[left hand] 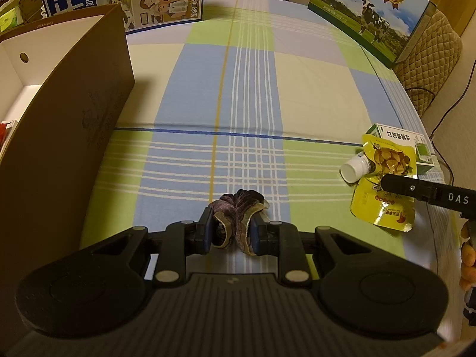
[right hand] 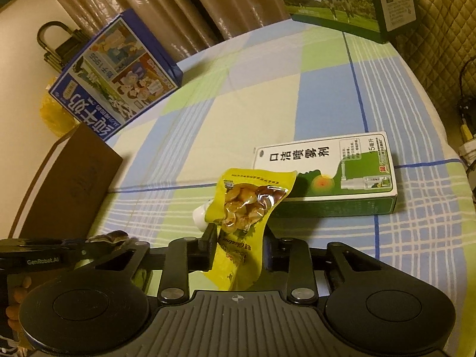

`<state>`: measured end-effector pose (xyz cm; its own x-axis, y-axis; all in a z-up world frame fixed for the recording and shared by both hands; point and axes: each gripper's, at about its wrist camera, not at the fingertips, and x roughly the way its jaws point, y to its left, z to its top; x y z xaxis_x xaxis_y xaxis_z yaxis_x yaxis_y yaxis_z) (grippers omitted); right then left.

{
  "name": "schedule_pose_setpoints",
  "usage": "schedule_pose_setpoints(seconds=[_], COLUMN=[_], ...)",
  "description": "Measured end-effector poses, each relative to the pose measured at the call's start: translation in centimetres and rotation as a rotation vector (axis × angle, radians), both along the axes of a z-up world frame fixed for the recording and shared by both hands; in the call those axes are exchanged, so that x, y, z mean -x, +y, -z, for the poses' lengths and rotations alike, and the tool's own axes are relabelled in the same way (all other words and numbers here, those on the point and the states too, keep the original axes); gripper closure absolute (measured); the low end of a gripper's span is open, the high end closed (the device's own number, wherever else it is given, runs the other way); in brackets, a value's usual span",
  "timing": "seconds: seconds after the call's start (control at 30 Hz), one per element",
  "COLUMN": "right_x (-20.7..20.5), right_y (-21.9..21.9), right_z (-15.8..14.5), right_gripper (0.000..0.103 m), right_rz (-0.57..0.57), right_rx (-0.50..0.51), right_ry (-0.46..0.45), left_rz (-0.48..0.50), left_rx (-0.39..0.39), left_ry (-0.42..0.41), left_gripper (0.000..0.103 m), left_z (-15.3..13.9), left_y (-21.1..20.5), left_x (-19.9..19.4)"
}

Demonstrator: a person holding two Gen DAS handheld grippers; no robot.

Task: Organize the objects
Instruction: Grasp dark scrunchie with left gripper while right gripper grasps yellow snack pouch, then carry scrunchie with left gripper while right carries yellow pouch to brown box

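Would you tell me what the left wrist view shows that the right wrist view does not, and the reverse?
Only the left wrist view shows the white inside of the brown box and the scrunchie squeezed between the left gripper fingers. Only the right wrist view shows the right gripper closed on the yellow snack pouch and the spray carton's printed top. Both show the pouch, carton, white bottle, checked cloth and milk cartons.

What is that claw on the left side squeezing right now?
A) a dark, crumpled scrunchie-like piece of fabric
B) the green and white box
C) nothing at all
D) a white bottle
A: the left claw is closed on a dark purple and tan fabric piece, pinched between its two pads just above the checked cloth.
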<state>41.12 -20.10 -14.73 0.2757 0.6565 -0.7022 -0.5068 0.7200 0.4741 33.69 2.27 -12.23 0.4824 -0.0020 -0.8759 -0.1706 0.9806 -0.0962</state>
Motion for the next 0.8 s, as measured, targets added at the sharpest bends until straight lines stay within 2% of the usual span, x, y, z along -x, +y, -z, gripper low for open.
schedule_pose_setpoints(seconds=[0.23, 0.8], right_x=[0.4, 4.9], right_y=[-0.1, -1.5], right_z=[-0.7, -4.2], right_gripper=[0.086, 0.087], right_rz=[0.007, 0.017], right_rx=[-0.041, -0.116], right_ry=[0.002, 0.020], left_rz=[0.004, 0.016], left_rx=[0.005, 0.031], left_ry=[-0.001, -0.040], left_gripper=[0.083, 0.084], left_z=[-0.2, -2.4], left_y=[0.0, 0.1], left_x=[0.4, 3.6])
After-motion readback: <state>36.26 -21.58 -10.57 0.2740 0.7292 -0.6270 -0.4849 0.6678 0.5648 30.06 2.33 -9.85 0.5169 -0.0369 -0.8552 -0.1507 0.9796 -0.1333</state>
